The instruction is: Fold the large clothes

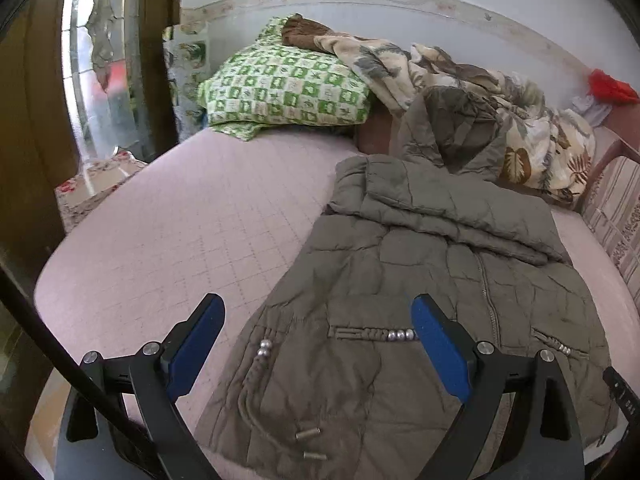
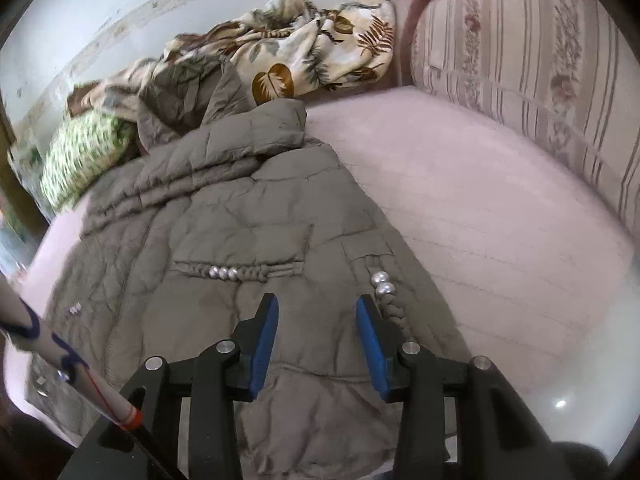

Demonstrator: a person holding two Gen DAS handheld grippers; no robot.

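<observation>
A grey-brown quilted coat (image 1: 404, 292) lies flat on the pink bed (image 1: 192, 216), front up, with both sleeves folded across the chest and its hood at the far end. Braided pocket trims with silver beads (image 1: 398, 335) mark its lower half. My left gripper (image 1: 318, 314) is wide open above the coat's lower left part, holding nothing. In the right wrist view the coat (image 2: 240, 220) fills the left half. My right gripper (image 2: 317, 312) is open over the coat's lower right part, beside the beaded cord (image 2: 382, 284), and is empty.
A green checked pillow (image 1: 284, 92) and a leaf-print blanket (image 1: 460, 80) lie at the head of the bed. A striped cushion (image 2: 520, 64) lines the right side. A wooden door frame (image 1: 152, 52) stands at the left. A cable (image 2: 72, 364) crosses the lower left.
</observation>
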